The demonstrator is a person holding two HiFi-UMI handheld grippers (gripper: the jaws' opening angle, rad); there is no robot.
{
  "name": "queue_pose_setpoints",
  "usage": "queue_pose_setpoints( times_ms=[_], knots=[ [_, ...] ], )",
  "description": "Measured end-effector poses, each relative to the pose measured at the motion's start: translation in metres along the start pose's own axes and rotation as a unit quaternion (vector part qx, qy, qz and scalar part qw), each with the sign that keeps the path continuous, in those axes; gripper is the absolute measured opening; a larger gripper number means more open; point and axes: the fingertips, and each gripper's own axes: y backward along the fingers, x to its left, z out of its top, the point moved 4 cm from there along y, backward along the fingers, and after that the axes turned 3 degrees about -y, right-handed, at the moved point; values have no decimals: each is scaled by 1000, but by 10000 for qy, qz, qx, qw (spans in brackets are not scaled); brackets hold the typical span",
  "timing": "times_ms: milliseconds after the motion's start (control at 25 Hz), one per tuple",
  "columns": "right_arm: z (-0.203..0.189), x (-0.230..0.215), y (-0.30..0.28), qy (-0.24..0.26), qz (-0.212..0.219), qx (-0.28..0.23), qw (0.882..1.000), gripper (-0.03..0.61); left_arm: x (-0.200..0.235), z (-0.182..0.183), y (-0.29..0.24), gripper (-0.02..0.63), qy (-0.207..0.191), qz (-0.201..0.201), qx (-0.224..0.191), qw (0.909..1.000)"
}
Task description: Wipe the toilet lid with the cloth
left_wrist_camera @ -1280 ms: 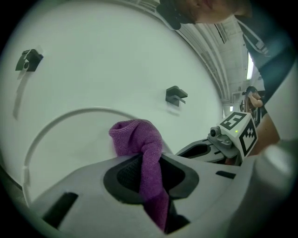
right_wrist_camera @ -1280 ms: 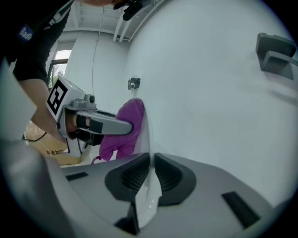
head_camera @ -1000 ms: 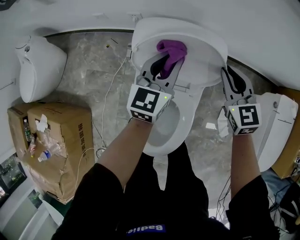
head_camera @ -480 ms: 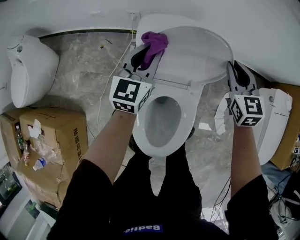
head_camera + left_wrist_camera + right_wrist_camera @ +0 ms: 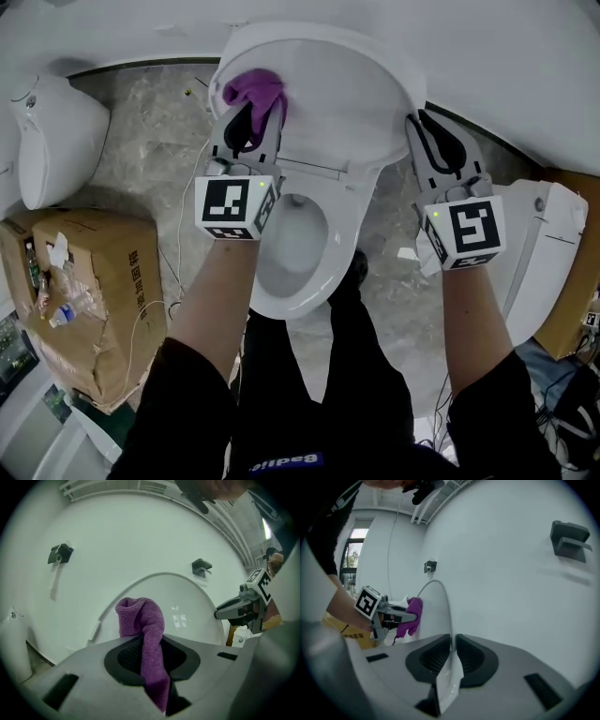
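Note:
The white toilet lid (image 5: pixel 347 94) stands raised against the wall above the open seat and bowl (image 5: pixel 291 253). My left gripper (image 5: pixel 251 111) is shut on a purple cloth (image 5: pixel 253 89), whose bunched end presses on the lid's upper left part. In the left gripper view the cloth (image 5: pixel 143 634) hangs between the jaws in front of the lid (image 5: pixel 187 611). My right gripper (image 5: pixel 433 141) is shut on the lid's right edge. In the right gripper view the thin lid edge (image 5: pixel 445 616) runs between the jaws, and the cloth (image 5: pixel 411 616) shows at the far side.
A second toilet (image 5: pixel 52 141) stands at the left, above a torn cardboard box (image 5: pixel 84 300) with bottles in it. Another white fixture (image 5: pixel 539 253) is at the right. A cable (image 5: pixel 187 225) trails over the marble floor. The person's legs stand before the bowl.
The left gripper has carried the purple cloth leftward across the lid, from its middle to its upper left. The right gripper stays at the lid's right edge.

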Motion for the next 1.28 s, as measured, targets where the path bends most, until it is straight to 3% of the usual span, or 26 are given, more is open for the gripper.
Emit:
queue_pose_setpoints(
  times_ms=[200,360,560,840,960,1160,1280],
  knots=[
    [0,-2,2,222,856,-400,9953,41,-61,-10,-16,84,-11,10,99,9999],
    [3,0,4,364,1079,-721,9909,41,-105,-16,-25,83,118,-47,118,9998],
    [1,1,15,512,1039,-980,9884,41,-134,-20,-29,83,342,-72,103,9993],
    [-46,-1,22,666,1045,-451,9913,41,-174,-26,-38,83,282,-572,-150,9979],
    [-66,4,18,561,1051,-316,9924,41,-186,-28,-40,83,272,-767,-128,9966],
    [-76,5,12,301,798,-254,9960,41,-195,-38,-42,83,-90,-1315,-20,9913],
    [-77,4,8,140,603,-228,9978,41,-182,-41,-39,83,-24,-1377,32,9905]
  ],
)
